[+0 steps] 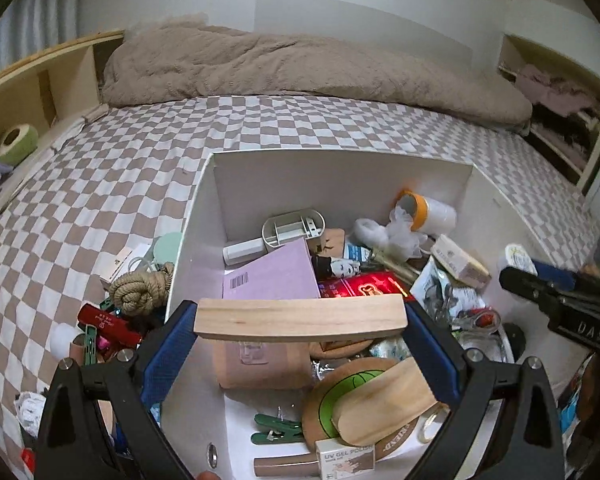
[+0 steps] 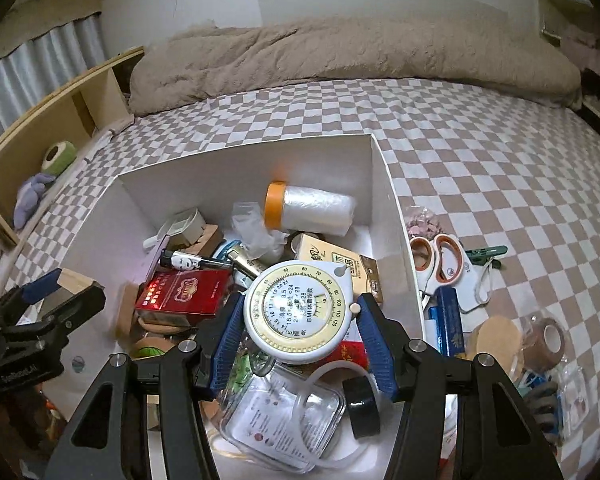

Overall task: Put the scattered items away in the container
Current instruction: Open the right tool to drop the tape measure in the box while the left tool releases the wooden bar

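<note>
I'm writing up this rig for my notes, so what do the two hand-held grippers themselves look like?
Both look alike. The left hand-held gripper and right hand-held gripper each have two black, angular arms with triangular cut-outs and silver round bolts at the joints. The fingers carry blue ribbed pads. White lettering marks the black bodies. No cables or sleeves show.

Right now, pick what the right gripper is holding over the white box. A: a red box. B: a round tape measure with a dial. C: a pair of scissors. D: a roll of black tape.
B: the right gripper has its blue fingers clamped on the round tape measure, held above the white box.
</note>
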Demonstrator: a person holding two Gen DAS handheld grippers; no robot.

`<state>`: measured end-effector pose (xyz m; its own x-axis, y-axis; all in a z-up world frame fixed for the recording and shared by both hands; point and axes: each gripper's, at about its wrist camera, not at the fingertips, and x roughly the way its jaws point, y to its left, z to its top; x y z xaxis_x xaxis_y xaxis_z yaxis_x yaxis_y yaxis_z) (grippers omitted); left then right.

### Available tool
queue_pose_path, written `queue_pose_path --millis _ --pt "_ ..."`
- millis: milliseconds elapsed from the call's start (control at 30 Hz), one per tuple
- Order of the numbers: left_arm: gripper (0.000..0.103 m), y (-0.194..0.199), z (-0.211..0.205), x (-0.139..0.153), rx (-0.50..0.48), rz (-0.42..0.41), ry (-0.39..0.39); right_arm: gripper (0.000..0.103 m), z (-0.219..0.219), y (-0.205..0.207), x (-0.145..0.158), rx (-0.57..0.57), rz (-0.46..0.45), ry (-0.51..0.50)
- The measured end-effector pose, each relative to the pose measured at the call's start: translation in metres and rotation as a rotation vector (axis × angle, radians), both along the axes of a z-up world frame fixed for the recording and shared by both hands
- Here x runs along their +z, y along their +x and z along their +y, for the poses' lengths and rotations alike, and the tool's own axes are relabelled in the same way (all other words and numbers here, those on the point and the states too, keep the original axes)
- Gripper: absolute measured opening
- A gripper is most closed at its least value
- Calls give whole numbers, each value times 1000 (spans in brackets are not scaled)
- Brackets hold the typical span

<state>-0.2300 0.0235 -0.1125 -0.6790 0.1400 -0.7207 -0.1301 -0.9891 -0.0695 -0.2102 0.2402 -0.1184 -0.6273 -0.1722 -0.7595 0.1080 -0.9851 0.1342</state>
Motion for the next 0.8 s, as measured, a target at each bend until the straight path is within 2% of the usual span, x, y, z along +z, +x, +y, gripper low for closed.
queue_pose_path --millis 200,233,267,367,667,800 --pt "100 -3 2 -2 -21 4 -15 57 -9 0 -3 11 1 83" --pt "100 -4 3 -4 -33 -7 -9 62 -9 0 -3 15 1 78" --pt "102 -7 4 -7 -37 -32 -4 71 -7 0 -2 29 2 56" --pt "102 -6 4 -7 -36 -26 3 82 -7 4 -1 52 26 23" --pt "102 -5 4 -6 -33 -20 6 83 -20 14 -11 92 78 148" --pt "102 -4 4 -6 -34 -22 8 83 -21 16 -11 97 81 152"
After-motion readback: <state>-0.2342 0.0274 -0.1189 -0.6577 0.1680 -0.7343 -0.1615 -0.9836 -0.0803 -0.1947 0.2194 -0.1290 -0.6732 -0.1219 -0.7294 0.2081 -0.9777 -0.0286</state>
